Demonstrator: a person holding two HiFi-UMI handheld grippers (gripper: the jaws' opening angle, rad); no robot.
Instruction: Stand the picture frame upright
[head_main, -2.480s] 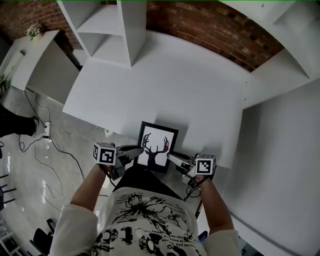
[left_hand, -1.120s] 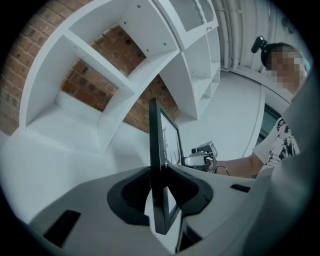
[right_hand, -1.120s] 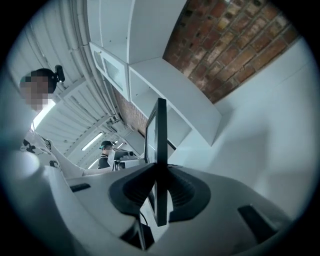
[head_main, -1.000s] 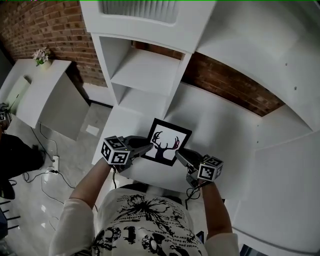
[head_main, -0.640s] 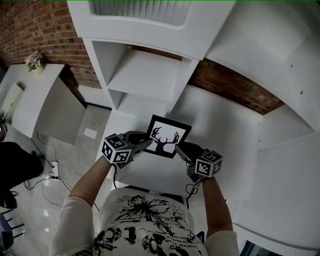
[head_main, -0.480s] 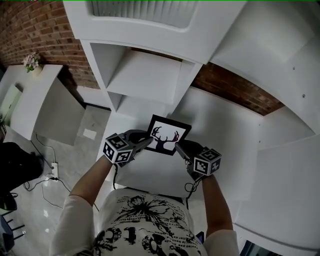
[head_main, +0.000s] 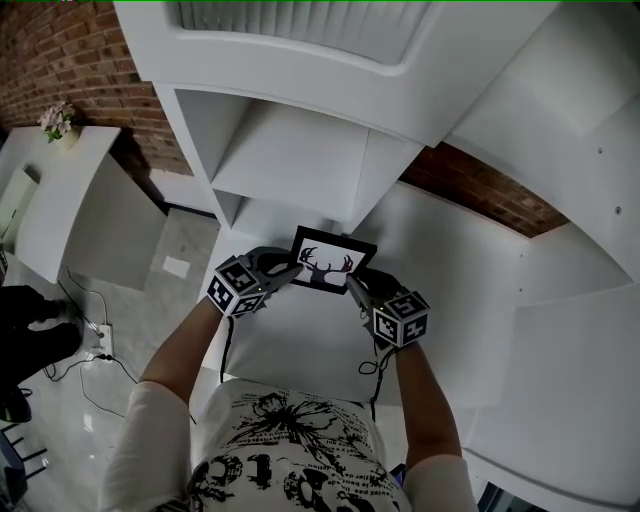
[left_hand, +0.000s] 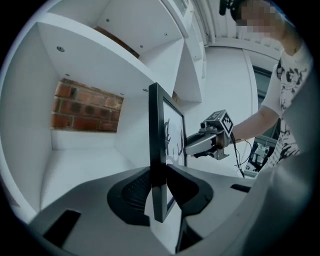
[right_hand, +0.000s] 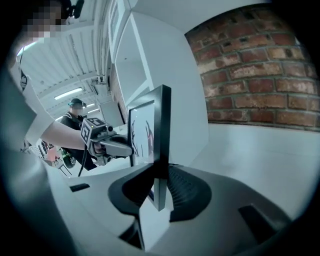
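A black picture frame (head_main: 330, 262) with a deer-antler print is held over the white tabletop (head_main: 300, 340), just in front of the shelf unit. My left gripper (head_main: 290, 272) is shut on its left edge, and my right gripper (head_main: 356, 284) is shut on its right edge. In the left gripper view the frame (left_hand: 159, 150) stands edge-on between the pads of the left gripper (left_hand: 160, 200), with the right gripper (left_hand: 207, 142) across from it. In the right gripper view the frame's edge (right_hand: 162, 135) sits clamped in the right gripper (right_hand: 159, 197), and the left gripper (right_hand: 112, 145) holds the far side.
A white shelf unit (head_main: 300, 150) with open cubbies rises right behind the frame, with a brick wall (head_main: 480, 195) beyond. A white side table with flowers (head_main: 55, 120) stands far left, and cables (head_main: 95, 330) lie on the floor. A person (right_hand: 75, 107) stands far off.
Both grippers have carried the frame away from the body toward the shelf unit and tipped it more upright. The grip on both edges is unchanged.
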